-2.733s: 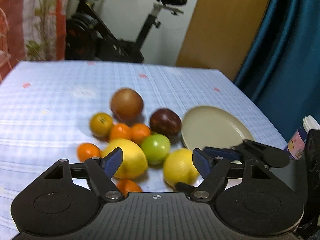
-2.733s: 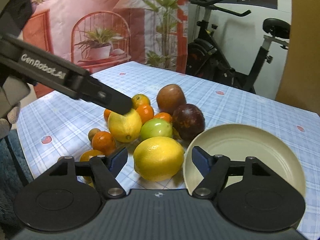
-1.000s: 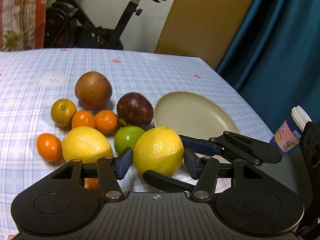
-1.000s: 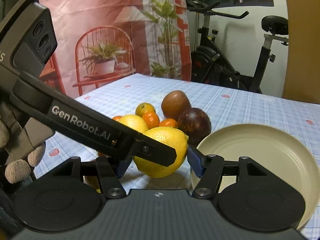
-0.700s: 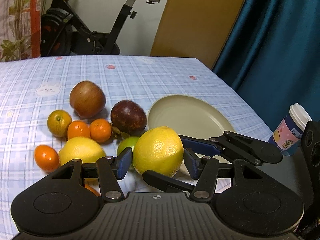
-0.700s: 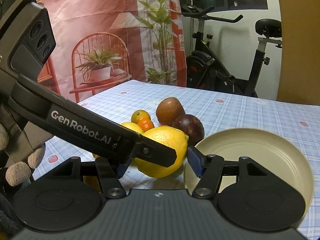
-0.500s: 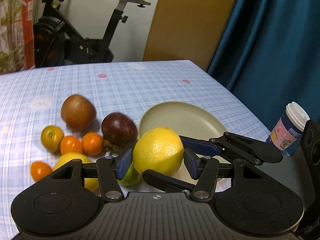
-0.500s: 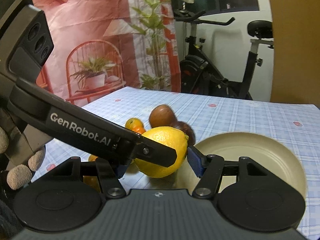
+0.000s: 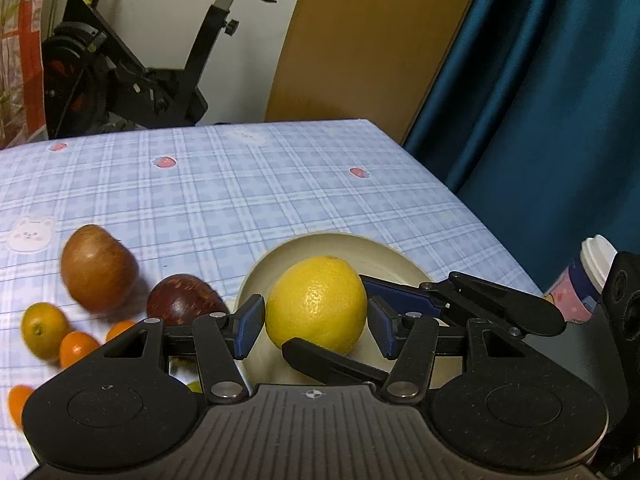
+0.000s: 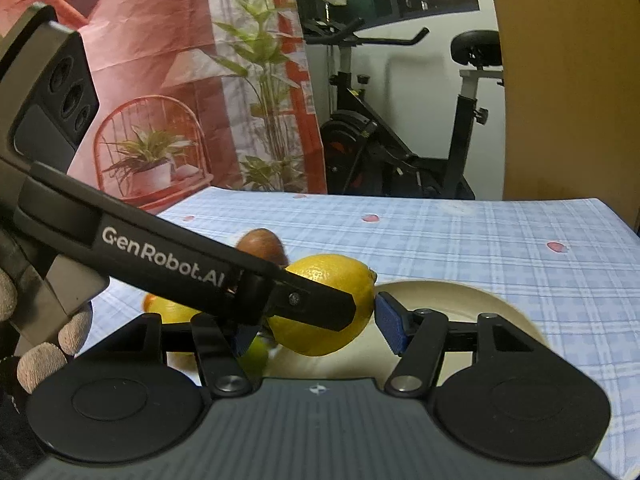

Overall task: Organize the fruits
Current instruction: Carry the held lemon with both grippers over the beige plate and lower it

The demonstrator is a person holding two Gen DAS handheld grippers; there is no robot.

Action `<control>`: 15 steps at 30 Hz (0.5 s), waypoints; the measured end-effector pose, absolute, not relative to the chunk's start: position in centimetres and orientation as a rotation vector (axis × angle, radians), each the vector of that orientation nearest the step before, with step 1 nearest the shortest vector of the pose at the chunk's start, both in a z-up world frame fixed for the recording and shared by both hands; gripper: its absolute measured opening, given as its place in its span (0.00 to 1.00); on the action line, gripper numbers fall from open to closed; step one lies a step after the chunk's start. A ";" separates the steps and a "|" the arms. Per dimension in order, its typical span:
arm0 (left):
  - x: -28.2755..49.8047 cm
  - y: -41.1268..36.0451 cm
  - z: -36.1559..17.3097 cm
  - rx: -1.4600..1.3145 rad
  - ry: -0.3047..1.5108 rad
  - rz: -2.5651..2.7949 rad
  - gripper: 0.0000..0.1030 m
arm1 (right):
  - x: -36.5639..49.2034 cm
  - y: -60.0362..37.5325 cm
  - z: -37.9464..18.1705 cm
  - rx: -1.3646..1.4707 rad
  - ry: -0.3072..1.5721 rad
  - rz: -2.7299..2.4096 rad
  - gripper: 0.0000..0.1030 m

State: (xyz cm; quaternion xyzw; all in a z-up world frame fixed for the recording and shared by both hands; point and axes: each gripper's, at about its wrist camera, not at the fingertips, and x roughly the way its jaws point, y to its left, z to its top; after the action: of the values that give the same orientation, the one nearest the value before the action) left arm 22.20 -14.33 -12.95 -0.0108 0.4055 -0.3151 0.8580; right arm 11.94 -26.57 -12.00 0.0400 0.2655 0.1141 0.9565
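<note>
yellow lemon (image 9: pixel 316 304) sits clamped by both the left gripper (image 9: pixel 316 326) and right gripper (image 10: pixel 316 326), jointly steadying it above the plate (image 9: pixel 400 264) for placing.

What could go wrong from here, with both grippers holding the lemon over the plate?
1. The left gripper and right gripper both pinch one round lemon; if they drift apart, it may slip.
2. If dropped, it might roll off the beige plate into the dark red fruit beside it.
</note>
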 end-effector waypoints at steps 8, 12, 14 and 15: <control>24.1 -16.1 -15.1 0.021 0.905 -0.628 0.58 | 14.2 -28.3 -13.9 0.111 0.613 0.220 0.61; 24.7 -16.3 -15.5 0.066 0.891 -0.615 0.58 | 15.0 -28.1 -14.7 0.112 0.635 0.223 0.61; 24.8 -16.6 -15.5 0.096 0.876 -0.607 0.58 | 15.3 -28.2 -14.8 0.123 0.633 0.225 0.61; 24.9 -16.5 -15.4 0.099 0.873 -0.602 0.58 | 15.5 -28.3 -14.8 0.127 0.634 0.226 0.61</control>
State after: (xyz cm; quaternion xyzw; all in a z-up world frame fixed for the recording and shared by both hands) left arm 24.89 -16.52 -15.44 0.0473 0.4162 -0.2870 0.8615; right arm 15.52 -28.29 -14.81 0.0621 0.3108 0.1110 0.9419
